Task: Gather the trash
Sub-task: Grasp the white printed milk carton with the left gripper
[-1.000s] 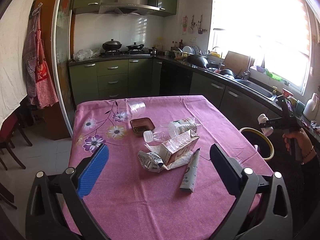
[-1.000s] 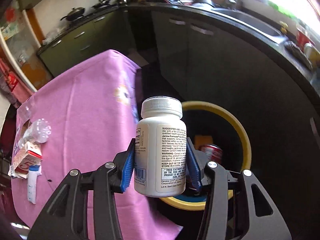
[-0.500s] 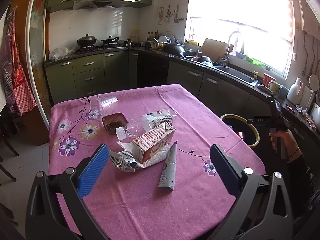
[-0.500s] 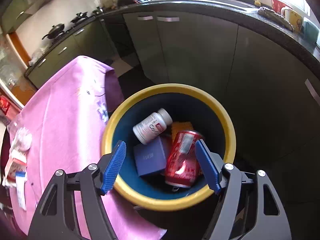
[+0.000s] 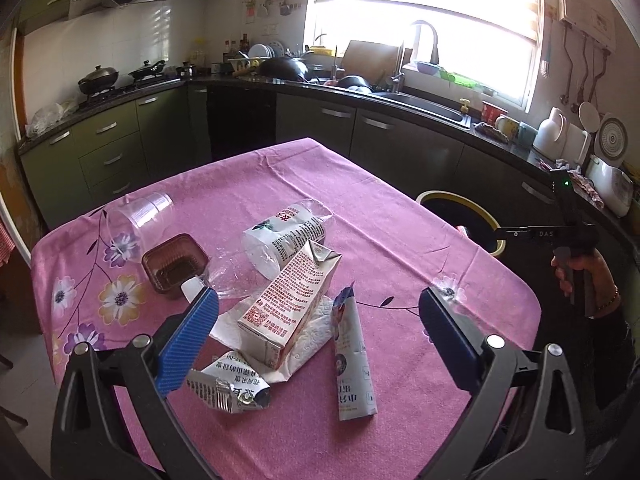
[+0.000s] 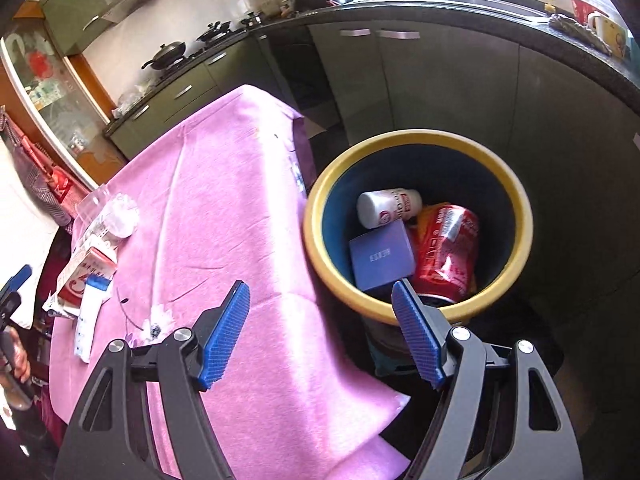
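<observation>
My left gripper (image 5: 318, 336) is open and empty, low over the near part of the pink table (image 5: 400, 240). Between its fingers lie a milk carton (image 5: 290, 304), a toothpaste tube (image 5: 354, 354), a crumpled foil pack (image 5: 228, 390) and a clear plastic bottle (image 5: 276, 236). My right gripper (image 6: 322, 332) is open and empty above the table's edge, beside the yellow-rimmed bin (image 6: 516, 208). In the bin lie a white pill bottle (image 6: 388, 208), a red can (image 6: 448, 248) and a purple box (image 6: 380, 254).
A clear cup (image 5: 138, 218) and a brown plastic tub (image 5: 174, 262) lie at the table's left. The bin (image 5: 460, 200) stands off the table's right edge. Dark cabinets (image 6: 440, 80) and the counter run behind it.
My right gripper opened and the white pill bottle dropped into the bin; the gripper then drew back toward the table. My left gripper moved closer to the trash pile.
</observation>
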Available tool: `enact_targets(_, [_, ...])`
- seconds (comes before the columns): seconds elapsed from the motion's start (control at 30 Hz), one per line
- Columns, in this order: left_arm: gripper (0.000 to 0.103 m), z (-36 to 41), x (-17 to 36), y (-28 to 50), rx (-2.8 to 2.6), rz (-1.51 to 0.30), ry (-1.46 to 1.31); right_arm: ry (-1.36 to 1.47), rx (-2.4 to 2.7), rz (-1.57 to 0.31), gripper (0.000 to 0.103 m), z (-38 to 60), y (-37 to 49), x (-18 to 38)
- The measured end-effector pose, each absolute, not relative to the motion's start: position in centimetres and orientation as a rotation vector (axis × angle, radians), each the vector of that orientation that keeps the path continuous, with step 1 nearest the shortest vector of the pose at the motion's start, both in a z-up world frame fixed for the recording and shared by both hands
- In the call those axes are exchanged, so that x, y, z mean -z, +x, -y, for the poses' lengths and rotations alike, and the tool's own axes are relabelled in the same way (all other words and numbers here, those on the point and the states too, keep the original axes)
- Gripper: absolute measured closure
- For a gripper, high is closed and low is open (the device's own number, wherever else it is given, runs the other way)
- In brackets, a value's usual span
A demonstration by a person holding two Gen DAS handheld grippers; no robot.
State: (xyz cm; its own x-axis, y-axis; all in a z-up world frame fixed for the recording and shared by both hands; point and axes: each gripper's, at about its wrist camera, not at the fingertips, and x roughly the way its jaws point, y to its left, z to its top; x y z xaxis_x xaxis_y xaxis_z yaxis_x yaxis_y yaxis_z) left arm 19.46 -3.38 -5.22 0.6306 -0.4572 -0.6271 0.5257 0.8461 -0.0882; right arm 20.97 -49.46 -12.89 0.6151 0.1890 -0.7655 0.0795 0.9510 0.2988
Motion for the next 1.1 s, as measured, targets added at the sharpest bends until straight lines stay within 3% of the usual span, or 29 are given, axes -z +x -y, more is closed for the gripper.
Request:
enact_targets(0.13, [0.021, 3.4, 6.9, 21.3, 0.567, -0.725, 0.132, 0.312, -0.088, -0.898, 0.03, 48.5, 21.0, 12.7])
enact_targets(0.3, [0.024, 3.1, 9.1, 23.3, 0.554, -0.779, 0.144, 0.306, -0.111, -0.857, 0.03, 47.6, 20.1, 11.3])
enact_targets(0.4, [0.03, 3.2, 9.9, 23.9, 0.565, -0.803, 0.148, 0.325, -0.126, -0.829, 0.03, 47.6, 19.1, 10.3])
enact_targets(0.67, [0.051, 3.7, 10.8, 24.2, 0.592, -0.834, 0.145, 0.368, -0.133, -0.758, 0.029, 48.1, 16.3, 8.0])
enact_targets(0.97, [0.067, 4.3, 10.7, 24.0, 0.618, -0.843, 0.124, 0.334, -0.223, -0.714, 0.028, 46.0, 14.8, 5.7])
enact_targets(1.1, [0.067, 4.7, 10.3, 23.5, 0.604, -0.831, 0.138, 0.329, -0.233, -0.701, 0.028, 45.7, 14.3, 5.1])
